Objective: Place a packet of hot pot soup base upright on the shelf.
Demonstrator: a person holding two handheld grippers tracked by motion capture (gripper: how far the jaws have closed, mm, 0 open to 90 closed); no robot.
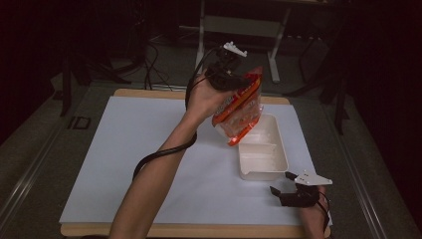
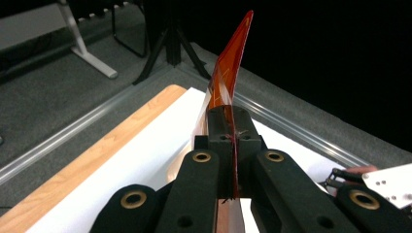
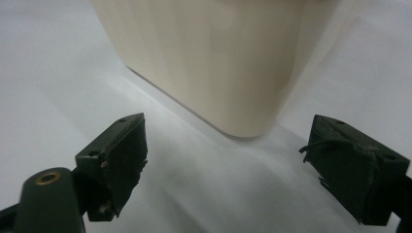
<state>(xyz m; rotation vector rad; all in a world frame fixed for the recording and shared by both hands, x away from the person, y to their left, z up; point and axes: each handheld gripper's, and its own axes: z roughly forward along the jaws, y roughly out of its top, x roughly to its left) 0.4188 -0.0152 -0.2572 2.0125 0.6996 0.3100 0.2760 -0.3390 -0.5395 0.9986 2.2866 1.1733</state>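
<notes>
Orange-and-red plastic snack bag [image 1: 239,105], held tilted in the air above the far end of the container, pinched at its top edge and hanging with its lower corner dipping toward the tub.

Largest first: white paper-covered wooden table [image 1: 149,149], bare apart from one container. Next, cream rectangular plastic tub [image 1: 271,164] at the right of the sheet, with inner dividers and seemingly nothing in it yet.

Left gripper [image 1: 226,74] raised high over the table, jaws clamped flat on the bag's edge; confirmed in the left gripper view, where the thin red film [image 2: 228,73] rises straight out between the closed jaws. Right gripper [image 1: 293,191] low at the near right edge of the table, just beside the tub's near corner, jaws spread wide and holding nothing; tub wall [image 3: 209,63] close ahead in the right gripper view.

Judged progress: bag lifted and carried over the tub, so pick-up looks done. Left to do, probably: lowering or emptying the bag into a compartment, then letting go. Whether the bag is opened cannot be told.
</notes>
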